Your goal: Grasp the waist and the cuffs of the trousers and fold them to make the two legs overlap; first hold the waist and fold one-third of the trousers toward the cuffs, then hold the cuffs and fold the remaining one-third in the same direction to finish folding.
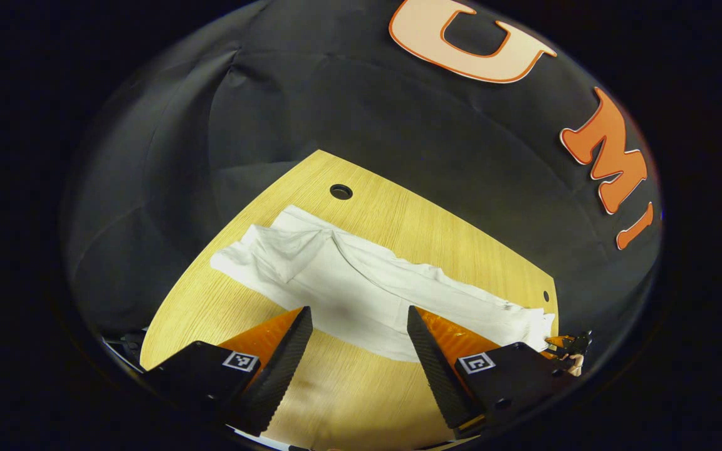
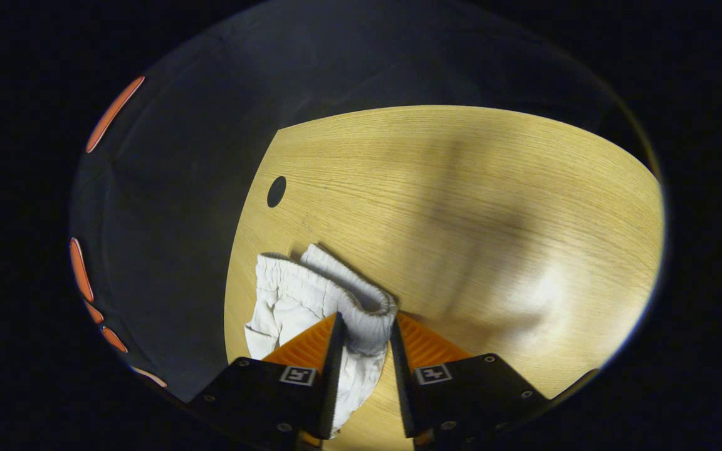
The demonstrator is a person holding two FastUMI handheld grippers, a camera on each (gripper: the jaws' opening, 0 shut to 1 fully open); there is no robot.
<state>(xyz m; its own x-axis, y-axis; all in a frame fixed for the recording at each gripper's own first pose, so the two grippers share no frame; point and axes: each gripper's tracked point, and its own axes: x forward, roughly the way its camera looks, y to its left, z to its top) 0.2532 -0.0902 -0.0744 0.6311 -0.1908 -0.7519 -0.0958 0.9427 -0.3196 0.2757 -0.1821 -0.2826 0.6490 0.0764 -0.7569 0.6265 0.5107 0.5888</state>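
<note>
- Trousers [image 1: 361, 285] laid long across the table [image 1: 461, 232], white, rumpled, lying slantwise from the far left corner toward the near right edge.
- Left gripper [image 1: 359, 341] wide open, holding nothing — fingers poised above the middle of the trousers, near their front edge.
- Right gripper [image 2: 363, 341] narrowed around the elastic waist [image 2: 355, 294]; bunched band sits between the fingers, looks clamped on both sides.
- Far off in the left gripper view, at the right-hand end of the trousers, a second gripper and a bit of hand [image 1: 571, 351] just beside the cloth — likely the right one at the waist.
- Legs seemingly overlapped already, judging by the single long strip; cuffs presumably at the far left end, too creased to tell apart.
- Step in hand, by the look of it: waist taken, first third not yet folded over.
- Next move calls for lifting the waist and carrying it toward the cuffs, laying it down flat at about a third along; left gripper well placed to pin or steady the fold line.
- Risk: bunched band slipping, or the layers dragging askew.
</note>
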